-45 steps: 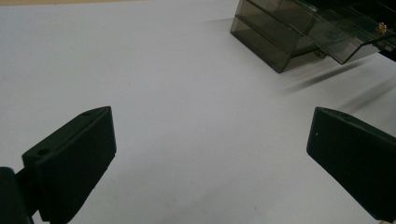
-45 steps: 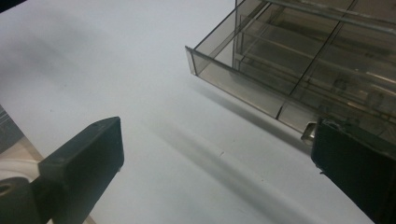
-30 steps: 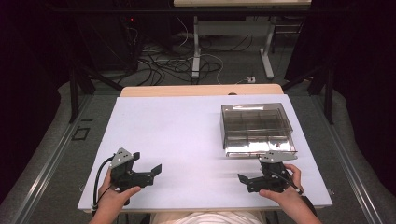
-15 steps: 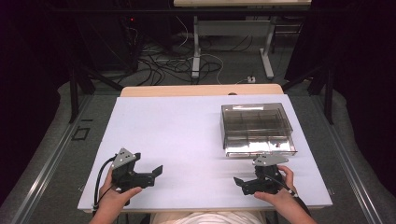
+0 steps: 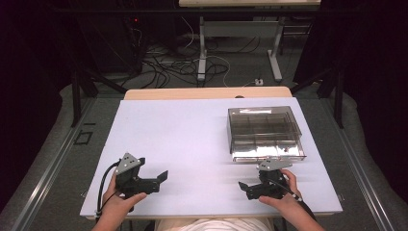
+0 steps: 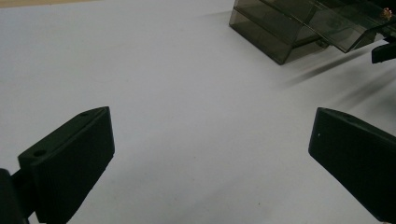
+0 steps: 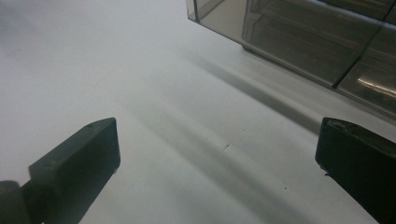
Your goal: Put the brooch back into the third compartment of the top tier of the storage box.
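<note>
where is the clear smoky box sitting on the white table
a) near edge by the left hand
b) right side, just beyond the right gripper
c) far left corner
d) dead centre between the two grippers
b: the high view shows the box on the right half of the table, just past the right gripper.

White tabletop (image 5: 192, 144), grey floor (image 5: 57, 144), tangled cables (image 5: 178, 67), second table's legs (image 5: 202, 48), dark surroundings
</note>
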A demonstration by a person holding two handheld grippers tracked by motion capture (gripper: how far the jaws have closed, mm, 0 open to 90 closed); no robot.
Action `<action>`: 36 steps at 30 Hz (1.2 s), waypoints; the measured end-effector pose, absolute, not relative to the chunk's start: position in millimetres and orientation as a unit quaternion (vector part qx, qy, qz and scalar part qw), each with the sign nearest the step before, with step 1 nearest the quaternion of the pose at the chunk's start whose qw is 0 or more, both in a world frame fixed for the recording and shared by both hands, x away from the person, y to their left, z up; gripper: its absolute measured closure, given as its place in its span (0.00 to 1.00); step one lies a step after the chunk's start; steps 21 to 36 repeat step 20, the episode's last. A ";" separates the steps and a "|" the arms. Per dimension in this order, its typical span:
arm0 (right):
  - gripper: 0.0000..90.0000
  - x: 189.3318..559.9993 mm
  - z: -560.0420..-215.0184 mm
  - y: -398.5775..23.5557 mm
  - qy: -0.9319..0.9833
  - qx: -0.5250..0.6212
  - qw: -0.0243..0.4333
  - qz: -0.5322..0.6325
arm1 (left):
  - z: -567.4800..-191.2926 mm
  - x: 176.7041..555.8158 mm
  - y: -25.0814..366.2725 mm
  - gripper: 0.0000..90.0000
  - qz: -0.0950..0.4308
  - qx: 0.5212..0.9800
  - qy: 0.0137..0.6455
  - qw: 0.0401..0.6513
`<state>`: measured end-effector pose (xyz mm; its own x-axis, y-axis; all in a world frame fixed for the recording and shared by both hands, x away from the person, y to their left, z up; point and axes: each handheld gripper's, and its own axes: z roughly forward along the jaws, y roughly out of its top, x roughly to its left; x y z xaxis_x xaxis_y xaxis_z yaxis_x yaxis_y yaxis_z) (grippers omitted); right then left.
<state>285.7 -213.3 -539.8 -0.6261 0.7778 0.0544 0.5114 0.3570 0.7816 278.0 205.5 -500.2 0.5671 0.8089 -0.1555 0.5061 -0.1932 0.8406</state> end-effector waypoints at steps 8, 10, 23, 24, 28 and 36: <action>0.00 287.6 -544.4 -213.1 0.806 0.403 0.171 0.399 | -501.3 279.5 205.7 0.00 0.163 0.753 0.437 0.463; 0.00 288.0 -544.7 -213.1 0.806 0.406 0.170 0.395 | -501.4 279.5 205.7 0.00 0.165 0.755 0.437 0.460; 0.00 287.7 -546.0 -211.6 0.806 0.408 0.166 0.395 | -501.3 279.5 206.1 0.00 0.170 0.755 0.435 0.460; 0.00 287.7 -546.0 -211.6 0.806 0.408 0.166 0.395 | -501.3 279.5 206.1 0.00 0.170 0.755 0.435 0.460; 0.00 287.7 -546.0 -211.6 0.806 0.408 0.166 0.395 | -501.3 279.5 206.1 0.00 0.170 0.755 0.435 0.460; 0.00 287.7 -546.0 -211.6 0.806 0.408 0.166 0.395 | -501.3 279.5 206.1 0.00 0.170 0.755 0.435 0.460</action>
